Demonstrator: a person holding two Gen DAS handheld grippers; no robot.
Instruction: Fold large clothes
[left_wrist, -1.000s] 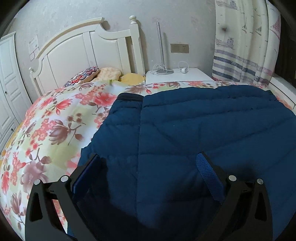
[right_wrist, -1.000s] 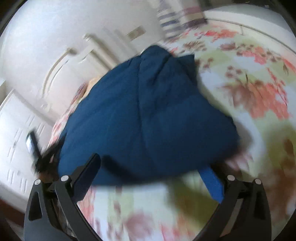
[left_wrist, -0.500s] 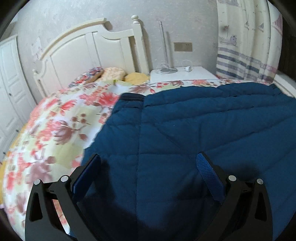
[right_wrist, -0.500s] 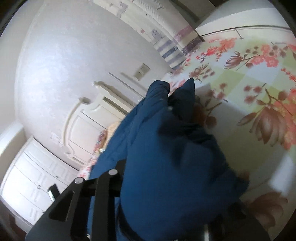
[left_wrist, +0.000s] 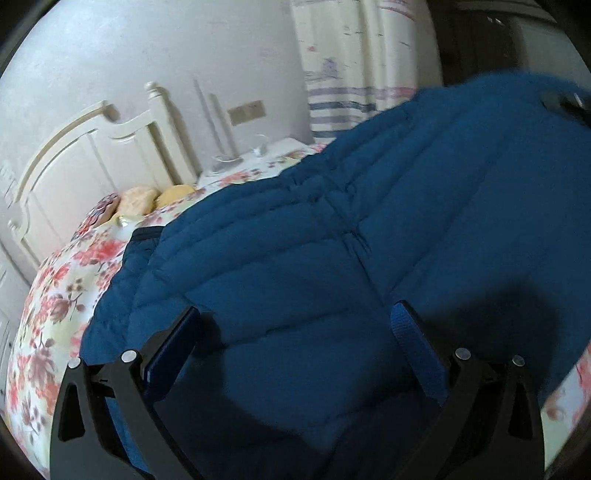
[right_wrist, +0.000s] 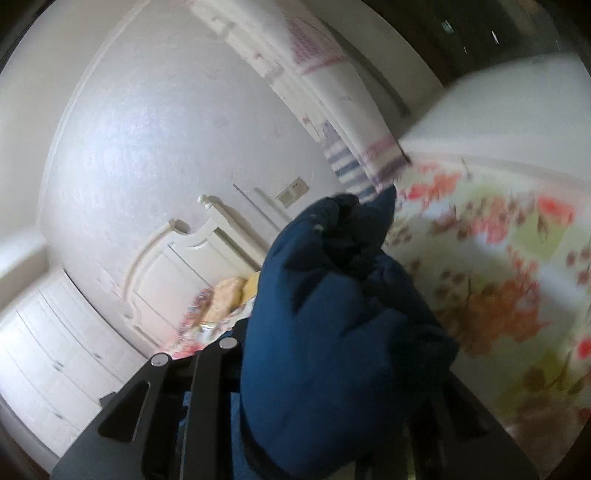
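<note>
A large dark blue quilted jacket (left_wrist: 332, 266) lies spread on the floral bedspread (left_wrist: 55, 302). My left gripper (left_wrist: 295, 332) is open just above the jacket's near part, nothing between its fingers. My right gripper (right_wrist: 332, 406) is shut on a bunched fold of the same jacket (right_wrist: 332, 332) and holds it lifted off the bed; the fabric hides the fingertips. In the left wrist view the jacket's far right side rises up, with the right gripper (left_wrist: 565, 103) seen at its top edge.
A white headboard (left_wrist: 74, 166) and pillows (left_wrist: 140, 199) stand at the bed's far end. A nightstand (left_wrist: 251, 162) with a lamp stands by a striped curtain (left_wrist: 351, 74). White wardrobe doors (right_wrist: 55, 350) line the left wall.
My right gripper has closed on the jacket's edge and lifted it up, so the jacket's right side rises. My left gripper has tilted and stays open over the jacket.
</note>
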